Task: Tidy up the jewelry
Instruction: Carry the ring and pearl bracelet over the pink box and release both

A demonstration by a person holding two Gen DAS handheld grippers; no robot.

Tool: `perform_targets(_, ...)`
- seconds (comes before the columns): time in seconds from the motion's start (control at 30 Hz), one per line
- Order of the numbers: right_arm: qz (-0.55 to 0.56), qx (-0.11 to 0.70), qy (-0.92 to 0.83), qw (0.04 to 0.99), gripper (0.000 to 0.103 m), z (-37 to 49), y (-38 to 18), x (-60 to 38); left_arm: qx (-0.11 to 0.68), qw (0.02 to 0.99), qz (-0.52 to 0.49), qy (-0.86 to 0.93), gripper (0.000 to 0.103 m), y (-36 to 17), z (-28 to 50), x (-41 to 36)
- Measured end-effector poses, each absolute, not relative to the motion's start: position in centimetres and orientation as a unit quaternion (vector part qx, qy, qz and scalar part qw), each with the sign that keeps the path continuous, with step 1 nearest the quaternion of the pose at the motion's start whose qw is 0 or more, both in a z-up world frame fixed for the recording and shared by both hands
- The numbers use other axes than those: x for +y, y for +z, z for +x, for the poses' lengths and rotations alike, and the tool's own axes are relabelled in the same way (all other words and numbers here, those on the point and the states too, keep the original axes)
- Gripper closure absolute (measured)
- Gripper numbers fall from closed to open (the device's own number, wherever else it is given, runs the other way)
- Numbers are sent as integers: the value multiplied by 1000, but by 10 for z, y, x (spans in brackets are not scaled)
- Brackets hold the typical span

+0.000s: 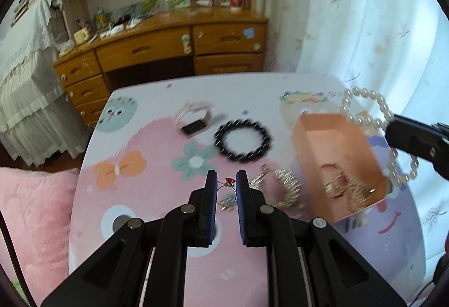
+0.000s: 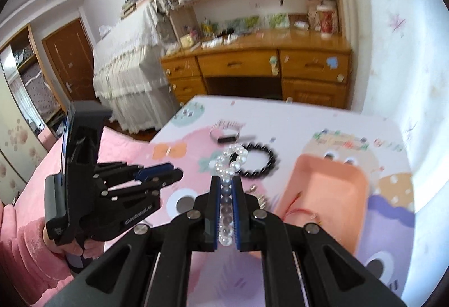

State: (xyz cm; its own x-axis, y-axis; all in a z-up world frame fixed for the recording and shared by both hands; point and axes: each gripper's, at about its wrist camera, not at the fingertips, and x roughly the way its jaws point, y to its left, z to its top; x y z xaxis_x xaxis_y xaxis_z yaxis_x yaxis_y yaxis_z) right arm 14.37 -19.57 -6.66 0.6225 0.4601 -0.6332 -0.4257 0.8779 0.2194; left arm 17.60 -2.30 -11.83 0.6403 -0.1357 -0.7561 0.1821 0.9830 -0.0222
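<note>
My left gripper [image 1: 226, 180] is shut on a thin ring with a red top [image 1: 226, 187], held just above the table. My right gripper [image 2: 226, 180] is shut on a white pearl bracelet [image 2: 230, 164], which also shows in the left wrist view [image 1: 364, 108] hanging over the far right rim of the orange tray [image 1: 317, 124]. The tray [image 2: 331, 183] holds a red string bracelet [image 1: 335, 180] and gold chains [image 1: 359, 192]. A black bead bracelet [image 1: 243, 143], a gold bracelet [image 1: 287, 185] and a watch with a pink band [image 1: 194, 122] lie on the table.
The low table has a pink cartoon-print cover [image 1: 140, 138]. A pink cushion [image 1: 33, 209] lies at its left. A wooden desk with drawers [image 1: 168, 49] stands behind, and a white curtain [image 1: 364, 12] hangs at the right. The left gripper body shows in the right wrist view [image 2: 112, 194].
</note>
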Motion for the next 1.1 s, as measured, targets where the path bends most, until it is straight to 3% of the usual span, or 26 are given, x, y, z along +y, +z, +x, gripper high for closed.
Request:
perform_targets(0.23, 23, 308, 217, 926, 96, 143, -48, -233, 389, 912, 24, -129, 92, -97, 175, -56)
perform_targets(0.63, 43, 328, 183, 926, 95, 159, -60, -278, 379, 904, 17, -199, 92, -89, 179, -117)
perform_targets(0.7, 52, 346, 182, 919, 95, 165, -64, -283, 383, 899, 19, -212, 85, -91, 180, -127)
perform_targets(0.77, 50, 366, 178, 912, 95, 168, -68, -285, 393, 894, 22, -214, 61, -92, 182, -135)
perform_targets(0.8, 45, 372, 170, 911, 94, 170, -70, -286, 396, 892, 20, -216, 57, -93, 183, -136)
perform_targets(0.87, 44, 373, 171, 911, 89, 169, -71, -287, 399, 890, 16, -220, 54, -92, 184, -136)
perform_targets(0.93, 52, 371, 175, 910, 74, 168, -70, -290, 400, 891, 17, -215, 54, -92, 186, -135)
perform_targets(1.0, 59, 369, 178, 910, 67, 168, -69, -291, 404, 891, 19, -205, 53, -92, 188, -131)
perform_targets(1.1, 60, 371, 177, 909, 66, 168, -70, -289, 411, 891, 17, -192, 51, -94, 190, -123)
